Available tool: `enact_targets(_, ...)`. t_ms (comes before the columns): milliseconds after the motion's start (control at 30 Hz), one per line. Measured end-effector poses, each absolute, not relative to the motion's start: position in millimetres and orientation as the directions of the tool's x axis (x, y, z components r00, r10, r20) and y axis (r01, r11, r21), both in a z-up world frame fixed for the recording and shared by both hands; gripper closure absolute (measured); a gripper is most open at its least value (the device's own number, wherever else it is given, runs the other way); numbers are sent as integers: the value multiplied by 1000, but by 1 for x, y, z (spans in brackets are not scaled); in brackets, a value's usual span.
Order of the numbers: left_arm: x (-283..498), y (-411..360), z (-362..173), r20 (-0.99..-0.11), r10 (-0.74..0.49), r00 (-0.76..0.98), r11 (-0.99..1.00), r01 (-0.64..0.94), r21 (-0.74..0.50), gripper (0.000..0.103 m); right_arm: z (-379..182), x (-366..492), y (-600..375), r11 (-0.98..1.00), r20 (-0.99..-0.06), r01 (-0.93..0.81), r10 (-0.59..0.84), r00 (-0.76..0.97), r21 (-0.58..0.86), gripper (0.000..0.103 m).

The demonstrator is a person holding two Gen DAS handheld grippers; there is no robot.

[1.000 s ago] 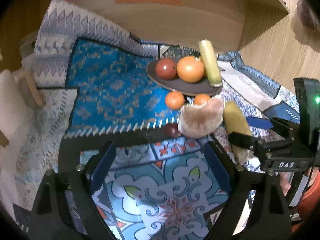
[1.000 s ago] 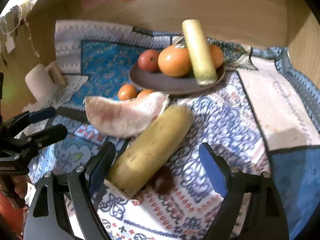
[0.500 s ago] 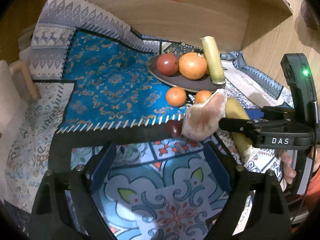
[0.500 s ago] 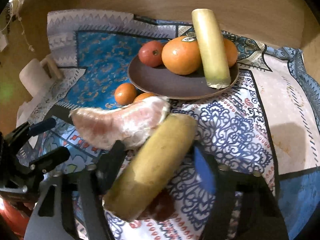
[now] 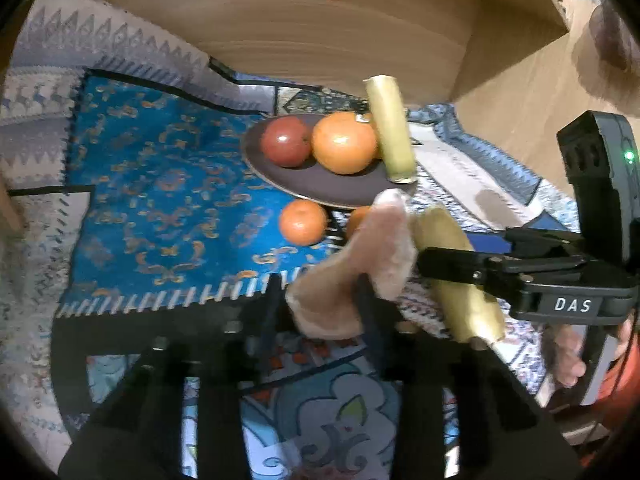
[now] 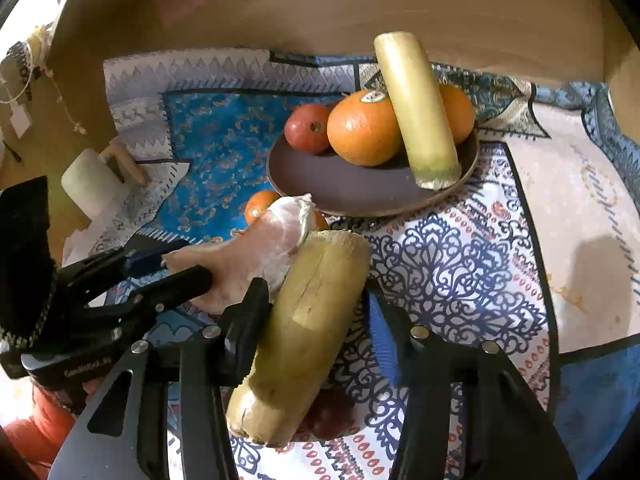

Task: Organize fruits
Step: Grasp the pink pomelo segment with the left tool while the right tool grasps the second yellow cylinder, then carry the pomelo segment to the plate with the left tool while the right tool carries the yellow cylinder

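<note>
Wood-panelled corner (image 5: 320,52) behind a surface draped in patterned cloth (image 6: 460,264).

Far beyond both sets of jaws: dark plate (image 6: 348,196) carrying a red fruit (image 6: 307,127), a large orange (image 6: 364,128) and a second stalk (image 6: 420,108) leaning on the rim. Probably the collecting point for the loose fruit.

Left gripper (image 5: 320,296): jaws closing, narrow, pads pressing both flanks of the peeled pomelo segment (image 5: 360,264). Near end between the jaws, far end jutting forward and up. Held near one end, presumably for a carry to the plate.

Right gripper (image 6: 316,296): jaws closing around the cane stalk (image 6: 304,328). Stalk lengthwise between the jaws, one pad against it, the other just beside it with a thin strip of cloth showing between; firm grip not yet evident.

Shown by the left wrist view only:
- two small oranges (image 5: 303,222) ahead of the jaws, short of the plate, one half hidden by the segment
- the right jaws side-on, straddling the stalk

Shown by the right wrist view only:
- a dark round fruit (image 6: 328,412) beneath the near end of the stalk
- a paper roll (image 6: 90,184) far off to the side
- segment and stalk touching ahead of the jaws, hence some risk of one dragging the other
</note>
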State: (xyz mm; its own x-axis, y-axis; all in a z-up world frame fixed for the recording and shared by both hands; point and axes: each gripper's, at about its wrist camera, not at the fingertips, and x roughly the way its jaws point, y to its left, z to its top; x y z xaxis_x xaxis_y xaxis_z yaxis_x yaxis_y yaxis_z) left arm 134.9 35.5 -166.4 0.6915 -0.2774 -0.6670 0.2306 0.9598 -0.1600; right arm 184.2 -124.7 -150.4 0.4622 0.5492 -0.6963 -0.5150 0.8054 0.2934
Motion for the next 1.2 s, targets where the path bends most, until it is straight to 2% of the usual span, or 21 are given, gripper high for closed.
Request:
enact_targets(100,132,34,-166,-665,-272,696,961,230,-152,75,-143,181,-125,800,-684,-526,557,471,289,63)
enact_targets(267,123,33,-161,-657,-318,684,948,255,-193,87,-131,174,-123,777,-648,-555,590,481,296,67)
enact_targets(467,108,17,-157,-655,-336,677,938,305,-166,89,-115,162,-125,792,-592,-563,576,563,236,69)
enact_targets(600,108,12,-159,-659,-320,680,942,303,-145,88,-118,162,-128,791,-594,-562,578,559,241,69)
enact_targets(800,121,17,-170,-685,-325,652,943,279,-181,82,-118,160,-141,792,-583,-545,588,561,275,69)
enact_targets(1067,137,8,-179,-710,-305,635,948,275,-161,72,-118,145,-150,813,-590,-541,551,590,217,66)
enact_targets(1200,138,3,-181,-706,-284,649,952,280,-126,70,-119,144,-158,808,-591,-539,561,579,239,64)
